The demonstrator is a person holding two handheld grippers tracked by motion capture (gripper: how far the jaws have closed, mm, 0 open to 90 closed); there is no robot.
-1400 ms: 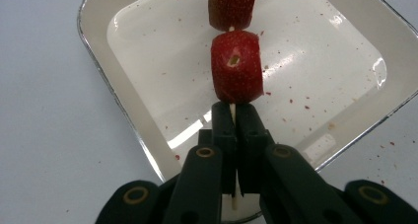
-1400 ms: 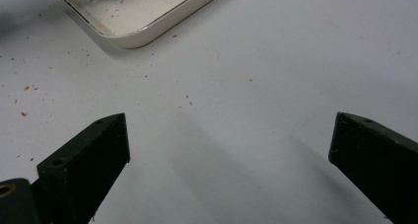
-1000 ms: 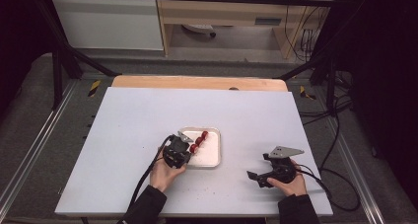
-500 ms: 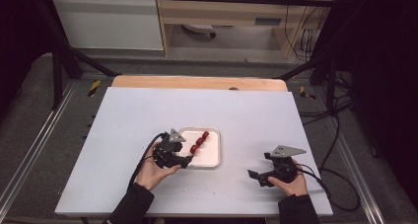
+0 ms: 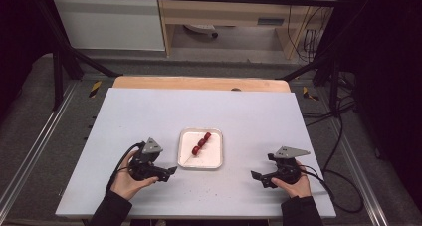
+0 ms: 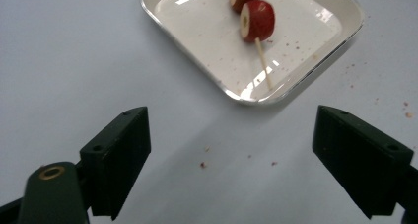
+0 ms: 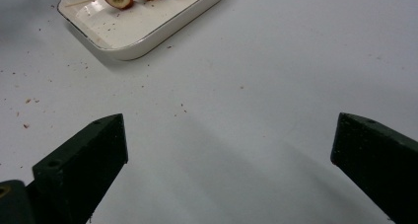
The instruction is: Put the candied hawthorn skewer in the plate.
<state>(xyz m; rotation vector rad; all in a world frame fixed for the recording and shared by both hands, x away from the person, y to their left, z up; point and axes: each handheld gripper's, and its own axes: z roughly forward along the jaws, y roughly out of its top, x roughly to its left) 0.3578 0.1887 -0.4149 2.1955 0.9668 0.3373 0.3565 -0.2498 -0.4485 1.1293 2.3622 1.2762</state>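
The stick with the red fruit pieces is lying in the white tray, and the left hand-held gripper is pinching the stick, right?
Not quite. The stick with red fruit pieces does lie in the white tray, but the left hand-held gripper is not pinching it. The left gripper view shows its jaws wide apart over bare table, short of the tray, with nothing between them; they have just been opening.

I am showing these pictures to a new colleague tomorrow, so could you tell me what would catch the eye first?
The red fruit slices on a skewer stand out, lying in the white dish at the middle of the pale table. On either side of it a hand rests a black tool on the table, the left tool and the right tool, both open and holding nothing.
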